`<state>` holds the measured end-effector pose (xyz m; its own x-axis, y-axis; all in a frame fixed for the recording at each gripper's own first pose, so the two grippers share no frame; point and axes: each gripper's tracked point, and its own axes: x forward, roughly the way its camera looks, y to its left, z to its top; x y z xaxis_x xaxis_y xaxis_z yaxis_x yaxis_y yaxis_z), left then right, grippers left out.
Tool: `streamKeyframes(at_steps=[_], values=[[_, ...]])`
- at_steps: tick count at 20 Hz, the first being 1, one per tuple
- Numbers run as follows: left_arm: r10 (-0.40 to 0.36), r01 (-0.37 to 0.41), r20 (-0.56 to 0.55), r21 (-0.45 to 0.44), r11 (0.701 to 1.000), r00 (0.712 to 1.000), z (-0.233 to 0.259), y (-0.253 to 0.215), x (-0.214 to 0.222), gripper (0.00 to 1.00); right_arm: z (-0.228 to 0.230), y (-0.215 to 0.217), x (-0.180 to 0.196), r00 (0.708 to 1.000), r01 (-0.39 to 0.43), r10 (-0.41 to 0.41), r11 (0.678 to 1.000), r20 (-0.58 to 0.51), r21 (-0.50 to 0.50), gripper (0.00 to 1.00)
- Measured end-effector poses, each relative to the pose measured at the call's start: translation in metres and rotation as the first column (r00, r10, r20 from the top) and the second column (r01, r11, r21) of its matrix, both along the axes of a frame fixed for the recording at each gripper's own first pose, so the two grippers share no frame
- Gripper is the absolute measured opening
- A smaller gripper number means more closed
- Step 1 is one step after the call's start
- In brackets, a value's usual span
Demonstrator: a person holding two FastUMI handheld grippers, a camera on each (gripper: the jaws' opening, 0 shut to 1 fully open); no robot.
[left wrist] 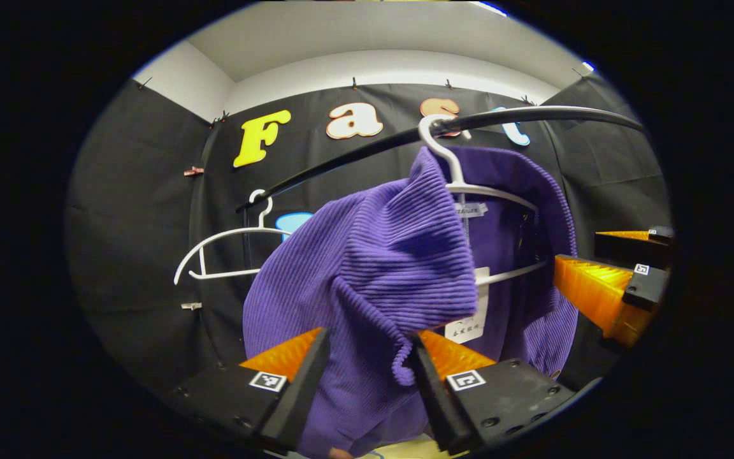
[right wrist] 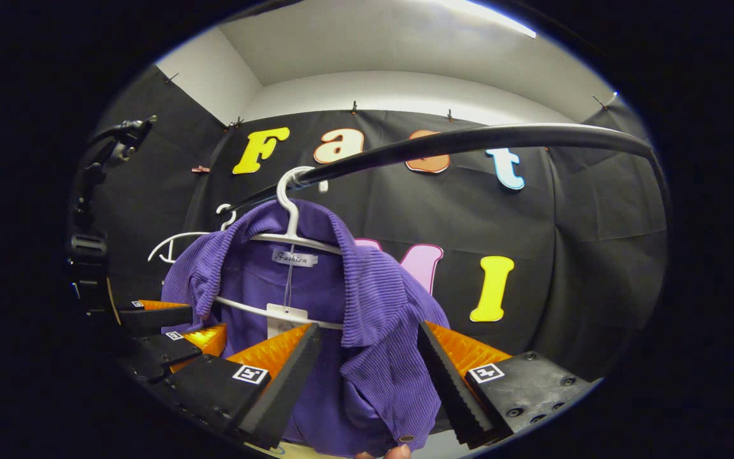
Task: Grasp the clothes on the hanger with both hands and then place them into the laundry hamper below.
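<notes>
Garment: a purple ribbed garment (left wrist: 380, 255) hangs on a white hanger (left wrist: 469, 188); in the right gripper view the same garment (right wrist: 316, 299) hangs open at the front on its hanger (right wrist: 290, 239), with a paper tag (right wrist: 284, 317) inside.
Collar label: a small cloth label (right wrist: 294, 257) is sewn under the collar (too small to say more).
Place of the garment: it is up on the rail, at the height of both tools.
Rail: a black rail (left wrist: 532, 116) carries the hanger hook; in the right gripper view the rail (right wrist: 469, 140) runs across above the garment.
Left tool: the left tool (left wrist: 367, 357) has its fingers apart, and one shoulder of the garment bulges between them. I cannot tell if either finger touches the cloth.
Right tool: the right tool (right wrist: 367, 363) is also spread, with the other front edge of the garment hanging between its fingers; pressing is not seen.
Other tool as seen from the left: the right tool (left wrist: 615, 280) shows just beside the far side of the garment.
Other tool as seen from the right: the left tool (right wrist: 176, 331) is near the garment's far shoulder.
Second hanger: an empty white hanger (left wrist: 227, 255) hangs further along the rail.
Background: black cloth wall (right wrist: 571, 255) and white ceiling (right wrist: 405, 57).
</notes>
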<state>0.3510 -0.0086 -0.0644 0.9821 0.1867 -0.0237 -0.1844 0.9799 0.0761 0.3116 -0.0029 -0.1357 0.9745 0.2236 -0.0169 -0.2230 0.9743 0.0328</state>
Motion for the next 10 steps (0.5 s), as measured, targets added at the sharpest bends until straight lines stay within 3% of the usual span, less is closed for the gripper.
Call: streamKeyframes(at_steps=[4,7,8,10], values=[[0.053,-0.057,-0.054,-0.082,0.995,0.997,-0.013,0.014,0.003,0.28,-0.021,-0.002,0.021,0.998,0.056,-0.056,0.998,0.007,0.002,0.98],[0.047,-0.05,-0.042,-0.075,0.996,0.998,-0.009,0.014,0.001,0.19,-0.03,-0.002,0.042,0.994,0.095,-0.093,0.994,0.057,-0.05,0.98],[0.039,-0.042,-0.042,-0.072,0.997,0.998,-0.009,0.013,0.001,0.19,-0.026,-0.006,0.048,0.99,0.111,-0.105,0.992,0.093,-0.066,0.87],[0.015,-0.018,-0.053,-0.068,0.998,0.998,-0.013,0.007,0.001,0.16,-0.022,-0.008,0.056,0.985,0.118,-0.108,0.99,0.133,-0.072,0.51]])
